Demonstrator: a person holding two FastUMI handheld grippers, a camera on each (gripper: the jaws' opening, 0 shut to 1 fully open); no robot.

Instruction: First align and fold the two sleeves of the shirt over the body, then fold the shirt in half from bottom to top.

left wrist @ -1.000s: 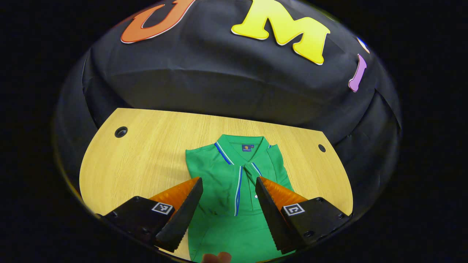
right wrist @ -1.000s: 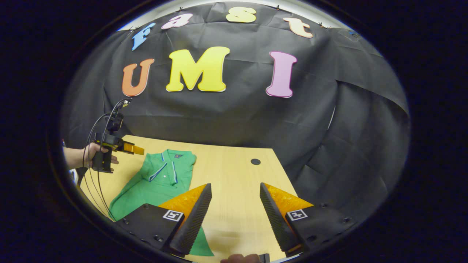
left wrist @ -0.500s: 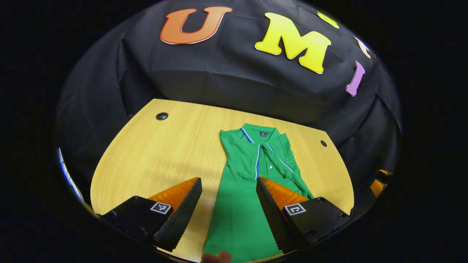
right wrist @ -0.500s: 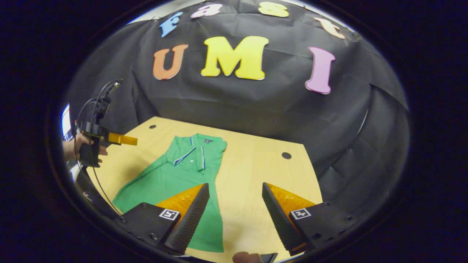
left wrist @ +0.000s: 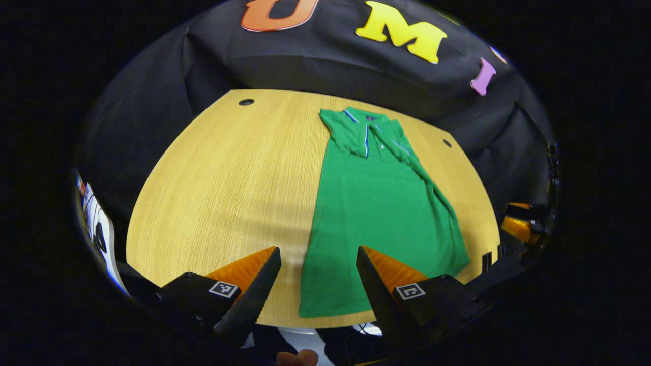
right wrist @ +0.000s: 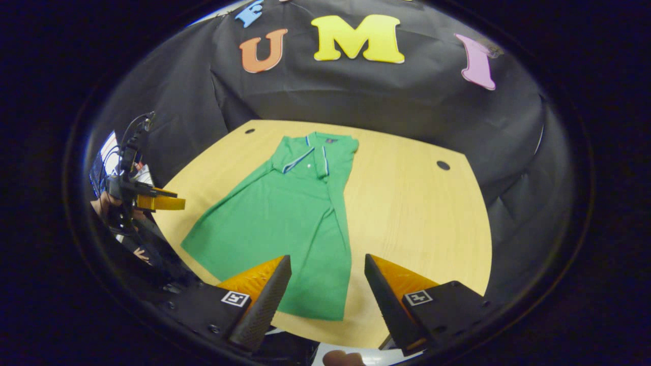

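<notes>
A green polo shirt (left wrist: 379, 203) (right wrist: 290, 213) with blue-and-white collar trim lies flat on the wooden table (left wrist: 229, 178) (right wrist: 417, 213), collar at the far end, both sleeves folded over the body. My left gripper (left wrist: 318, 256) hovers open above the shirt's near left hem corner, nothing between its fingers. My right gripper (right wrist: 328, 264) hovers open above the hem's near right part, also holding nothing. In the right gripper view the left gripper (right wrist: 152, 201) shows at the far left in a hand. In the left gripper view, part of the right gripper (left wrist: 519, 223) shows at the right edge.
The table has a round cable hole at each far corner (left wrist: 246, 101) (right wrist: 443, 165). Black cloth walls close the back and sides. The near table edge runs just below the shirt's hem (left wrist: 330, 320). Bare wood lies left of the shirt in the left gripper view.
Both grippers have pulled back toward the near table edge and risen, so the whole shirt down to its hem is in sight. Both stay open. The shirt has not moved.
</notes>
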